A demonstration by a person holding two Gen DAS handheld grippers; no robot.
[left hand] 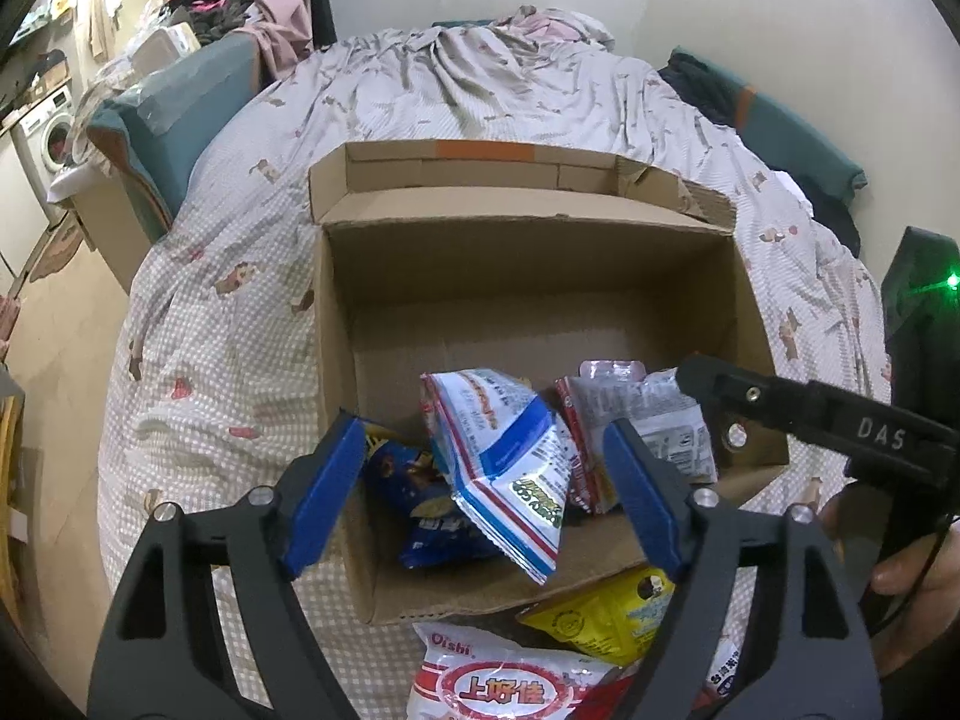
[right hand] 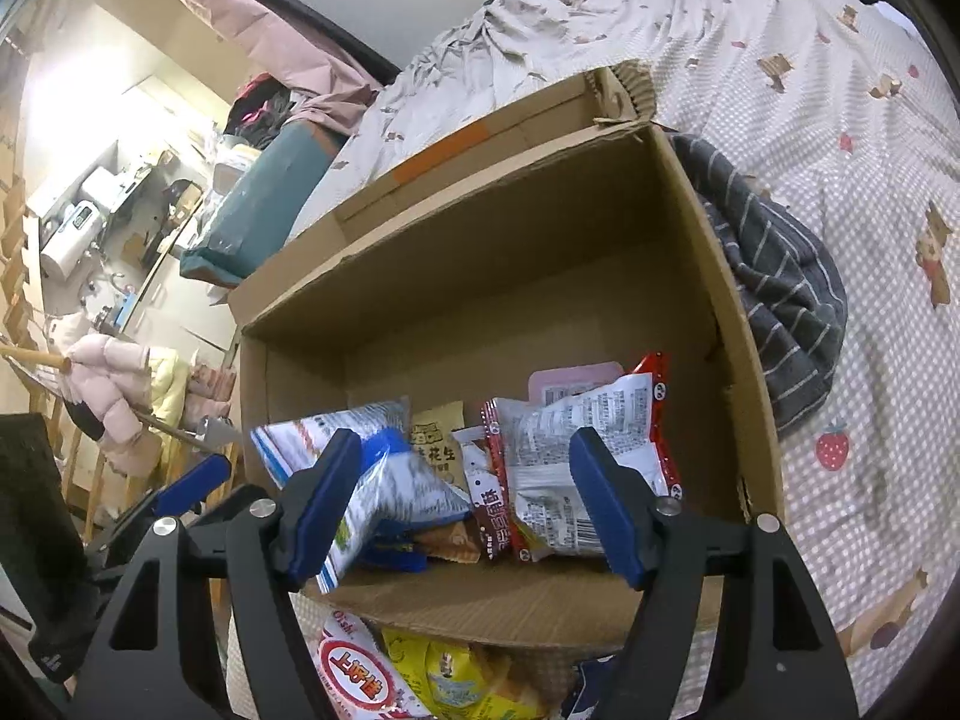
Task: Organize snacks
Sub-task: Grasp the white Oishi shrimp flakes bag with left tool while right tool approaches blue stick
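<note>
Both jaws stand wide, gripping nothing. Your left gripper [left hand: 480,480] and right gripper [right hand: 468,504] hang over the cardboard box [left hand: 336,324]. The Oishi bag [left hand: 504,684] lies outside it, below-behind your left gripper, long axis crosswise; left is nearer.

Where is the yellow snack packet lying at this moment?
The yellow snack packet lies on the bedspread outside the cardboard box, against its near wall, beside the red-and-white Oishi bag.

The red-and-white Oishi bag [left hand: 504,681] is running off the bottom edge, and the blue-and-white packet [right hand: 384,480] is blurring.
</note>
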